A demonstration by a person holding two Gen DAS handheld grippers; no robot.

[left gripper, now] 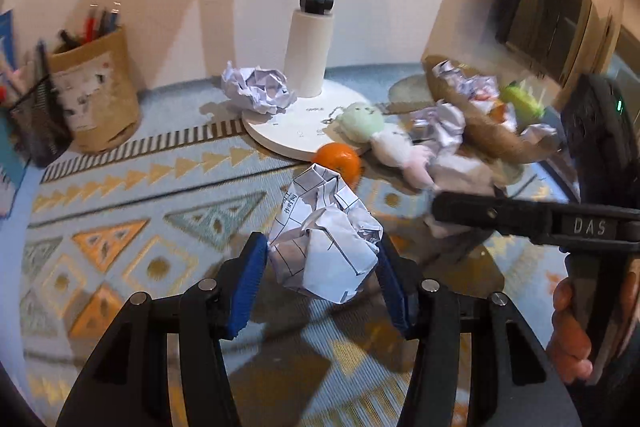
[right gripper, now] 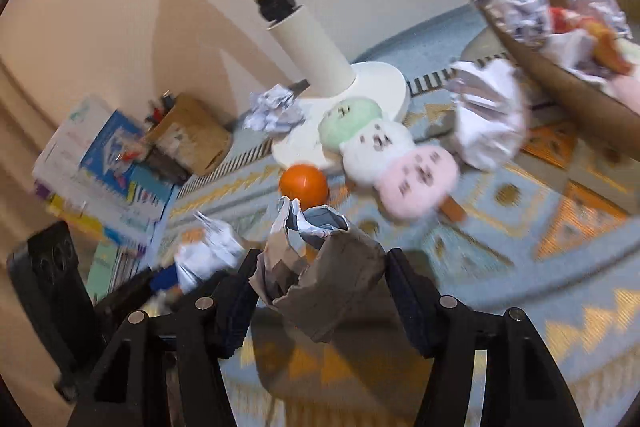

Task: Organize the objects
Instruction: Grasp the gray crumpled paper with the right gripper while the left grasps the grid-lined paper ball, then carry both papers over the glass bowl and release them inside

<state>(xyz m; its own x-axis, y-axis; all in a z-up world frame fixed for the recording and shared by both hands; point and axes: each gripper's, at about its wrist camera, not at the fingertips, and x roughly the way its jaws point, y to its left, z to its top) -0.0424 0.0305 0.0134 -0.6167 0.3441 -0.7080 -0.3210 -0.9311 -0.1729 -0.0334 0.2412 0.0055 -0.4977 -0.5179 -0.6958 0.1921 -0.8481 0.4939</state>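
Domestic desk or study corner: patterned tablecloth point(left gripper: 132, 247), white desk lamp point(left gripper: 310, 67), pen holders point(left gripper: 96, 95) far left, stacked books point(right gripper: 100, 171), plush toy point(right gripper: 392, 159)

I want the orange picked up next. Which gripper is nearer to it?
Hard to call; perhaps the left. The left gripper, shut on a crumpled paper ball, sits just in front of the orange. The right gripper also holds crumpled paper just before it.
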